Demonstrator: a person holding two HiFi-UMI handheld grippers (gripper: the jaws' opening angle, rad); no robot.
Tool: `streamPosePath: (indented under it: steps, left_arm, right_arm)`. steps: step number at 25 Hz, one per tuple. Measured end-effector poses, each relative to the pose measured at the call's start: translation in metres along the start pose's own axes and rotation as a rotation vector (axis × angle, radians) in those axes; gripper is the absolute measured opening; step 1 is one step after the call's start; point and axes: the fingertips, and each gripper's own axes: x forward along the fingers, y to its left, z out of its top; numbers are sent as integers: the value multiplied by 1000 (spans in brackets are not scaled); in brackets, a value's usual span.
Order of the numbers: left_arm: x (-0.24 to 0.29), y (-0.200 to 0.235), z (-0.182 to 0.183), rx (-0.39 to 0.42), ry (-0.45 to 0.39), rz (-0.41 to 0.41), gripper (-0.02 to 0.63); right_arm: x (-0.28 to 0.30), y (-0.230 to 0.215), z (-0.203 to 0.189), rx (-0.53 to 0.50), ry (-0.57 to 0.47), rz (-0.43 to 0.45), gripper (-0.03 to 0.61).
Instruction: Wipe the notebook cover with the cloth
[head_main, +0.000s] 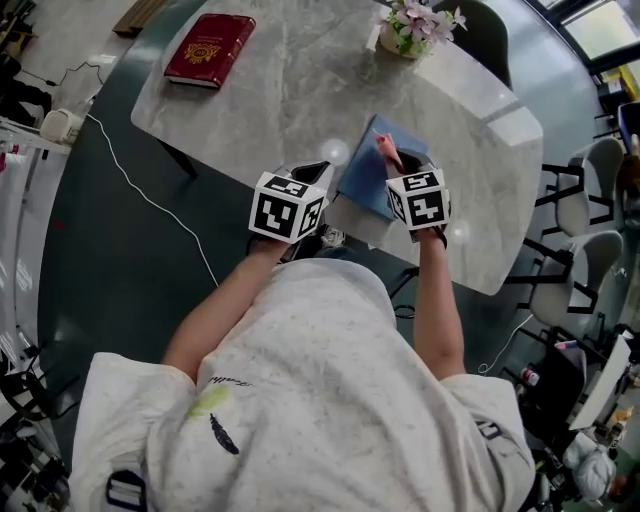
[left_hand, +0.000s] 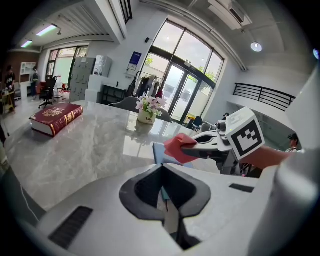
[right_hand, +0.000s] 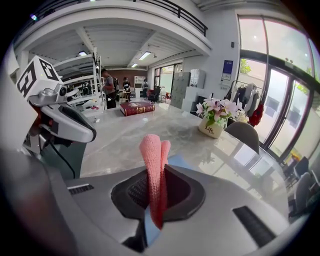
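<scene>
Nearest me, my left gripper (left_hand: 162, 192) has its jaws pressed together on a thin blue sliver, which I take to be the near edge of the notebook (head_main: 368, 175). The notebook sits at the near edge of the table (head_main: 290, 100), between the two grippers. My right gripper (right_hand: 155, 200) is pinching the pink cloth (right_hand: 152, 170), which stands up out of the jaws in a narrow fold. From overhead it hangs just over the blue cover, and I cannot tell whether it touches it. Wiping looks barely begun. My worry is the left hold: it has only a slim bite, so a hard stroke could pull the cover free or push the notebook off the table edge. The cloth is bunched rather than spread. If I come down too steeply, the jaw tips could scrape the cover instead of the fabric, or the fold could drag out of the pinch. Farther off, well apart, lie a red book (head_main: 210, 48) and a flowerpot (head_main: 415, 25), out of my way.
</scene>
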Motion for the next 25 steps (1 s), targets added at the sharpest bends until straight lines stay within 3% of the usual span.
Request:
streamPosePath:
  steps: [16,25]
  left_arm:
    - [6,38,10,-78,-16,110,6]
    - [1,54,9,-100,-13,157,6]
  right_arm:
    - [67,-44,45,-89,0,34,15]
    - [103,-22,22,-92,91,130,15]
